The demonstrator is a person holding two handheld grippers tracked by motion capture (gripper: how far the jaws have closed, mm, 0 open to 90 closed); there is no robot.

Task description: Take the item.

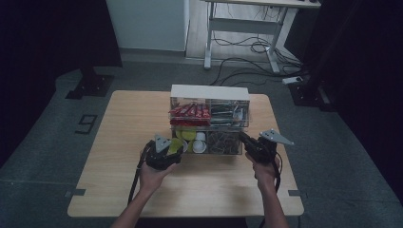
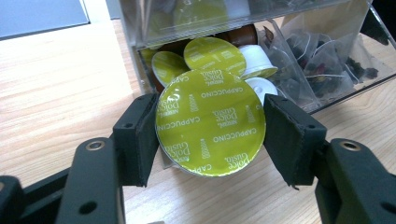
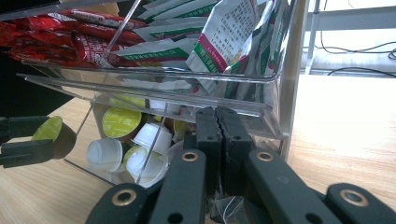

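A clear two-tier organizer [image 1: 209,91] stands at the middle of the wooden table [image 1: 119,142]. Its lower drawer [image 2: 369,79] is pulled out toward me, with yellow-green and white coffee capsules [image 2: 212,53] on the left and tea bags [image 2: 322,60] on the right. My left gripper [image 2: 210,119] is shut on a yellow-green Cappuccino capsule [image 2: 210,123], held lid-up just in front of the drawer [image 1: 175,146]. My right gripper [image 3: 217,112] is pinched shut on the drawer's clear front rim at its right end [image 1: 243,138].
The upper tier holds red sachets [image 1: 190,111] on the left and green-and-white packets [image 3: 224,32] on the right. Bare tabletop lies in front of the organizer and on both sides. A desk frame and cables [image 1: 247,47] stand on the floor beyond.
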